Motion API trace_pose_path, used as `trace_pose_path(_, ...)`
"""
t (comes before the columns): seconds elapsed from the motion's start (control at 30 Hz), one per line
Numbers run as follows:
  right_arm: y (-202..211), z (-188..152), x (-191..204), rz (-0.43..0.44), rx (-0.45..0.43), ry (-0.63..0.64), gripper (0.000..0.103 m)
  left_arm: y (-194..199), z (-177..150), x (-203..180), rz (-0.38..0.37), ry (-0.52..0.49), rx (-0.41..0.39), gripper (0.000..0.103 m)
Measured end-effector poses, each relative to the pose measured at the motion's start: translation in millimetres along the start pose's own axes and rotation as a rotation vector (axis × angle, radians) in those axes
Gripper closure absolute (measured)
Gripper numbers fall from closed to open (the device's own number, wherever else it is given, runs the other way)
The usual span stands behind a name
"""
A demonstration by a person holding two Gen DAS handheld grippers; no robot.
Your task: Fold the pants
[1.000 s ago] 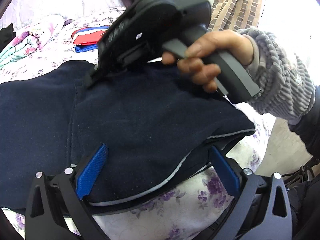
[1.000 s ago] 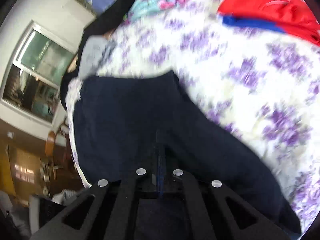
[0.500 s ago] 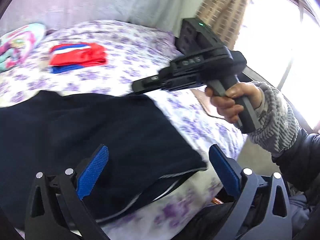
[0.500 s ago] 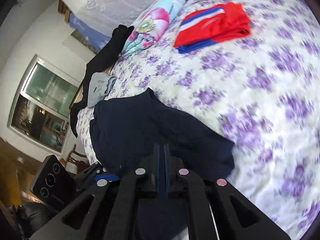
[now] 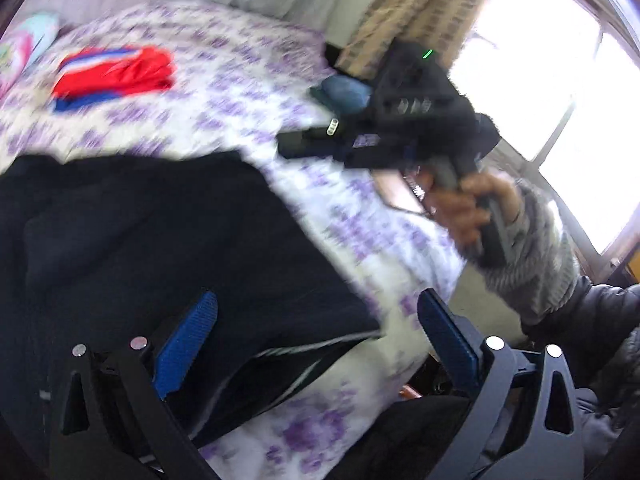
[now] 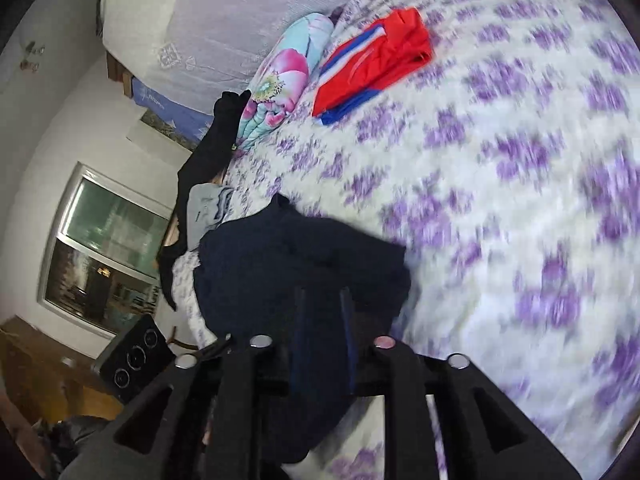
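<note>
Dark navy pants (image 5: 160,240) lie folded on the flowered bed sheet (image 5: 240,80), their white-piped hem near the bed's front edge. My left gripper (image 5: 316,340) hovers open just over that hem, blue pads wide apart and nothing pinched. A hand in a grey ribbed sleeve (image 5: 532,256) holds my right gripper (image 5: 284,147) above the sheet, just past the pants' far corner. In the right wrist view the pants (image 6: 300,256) lie below the right gripper (image 6: 322,300). Its jaws are opening, a narrow gap shows and no cloth is gripped.
A folded red, white and blue garment (image 6: 372,60) lies further up the bed beside a floral pillow (image 6: 280,88). Black and grey clothes (image 6: 208,208) hang at the bed's far edge. A striped curtain (image 5: 400,12) and a bright window (image 5: 540,80) stand beyond the bed.
The right gripper, shut low on the pants a second ago, has lifted off, swung away toward the window side, and its jaws have parted. The left gripper tilted up and stayed open.
</note>
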State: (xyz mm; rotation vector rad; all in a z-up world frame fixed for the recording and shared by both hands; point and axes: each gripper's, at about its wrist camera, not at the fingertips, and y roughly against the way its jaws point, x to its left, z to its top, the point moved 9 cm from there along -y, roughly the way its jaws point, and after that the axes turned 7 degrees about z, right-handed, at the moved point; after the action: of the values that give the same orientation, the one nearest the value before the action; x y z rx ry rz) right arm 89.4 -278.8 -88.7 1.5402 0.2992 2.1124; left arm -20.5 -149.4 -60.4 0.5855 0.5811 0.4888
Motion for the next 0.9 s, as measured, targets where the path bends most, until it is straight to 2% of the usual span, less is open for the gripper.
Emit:
trace_pose_path(0.07, -1.2, -11.3, -3.2, 0.030, 0.009, -0.037, 0.067, -4.2, 5.9, -16.9, -0.035, -0.051, -0.012, 0.005)
trace_pose_path(0.13, -8.3, -12.5, -6.3, 0.067, 0.010, -0.076, 0.065, -18.7, 6.3, -26.8, -0.045, -0.083, 0.022, 0.005)
trace_pose_path(0.27, -21.9, -4.5, -29.1, 0.144, -0.024, -0.217, 0.064, -50.9, -18.0, -22.9, -0.057, -0.057, 0.154, 0.005)
trace_pose_path(0.37, -25.5, 9.8, -41.4, 0.157, -0.068, -0.247, 0.066, -49.6, -16.7, -15.6, -0.102, 0.003, 0.140, 0.005)
trace_pose_path(0.43, -31.2, 16.0, -44.9, 0.167, -0.061, -0.266, 0.066, -50.4, -17.8, -14.1, -0.083, -0.004, 0.139, 0.005)
trace_pose_path(0.53, -33.9, 20.5, -42.0, 0.131, -0.055, -0.224, 0.068, -48.2, -16.5, -13.4, -0.065, -0.008, 0.124, 0.005)
trace_pose_path(0.7, -15.6, 21.8, -47.0, 0.131, -0.083, -0.228, 0.076, -29.5, -14.9, -10.3, -0.066, 0.020, 0.091, 0.005)
trace_pose_path(0.77, 3.5, 25.7, -54.3, 0.048, -0.148, -0.204, 0.066, -21.6, -9.9, -17.8, -0.093, 0.004, 0.065, 0.005)
trace_pose_path(0.83, 24.4, 30.3, -56.3, 0.080, -0.189, -0.230, 0.058, -19.6, -5.1, -30.1, -0.119, -0.039, 0.055, 0.005)
trace_pose_path(0.9, 30.0, 26.5, -55.1, 0.051, -0.173, -0.217, 0.052, -26.2, -5.6, -36.1, -0.130, -0.060, 0.070, 0.005)
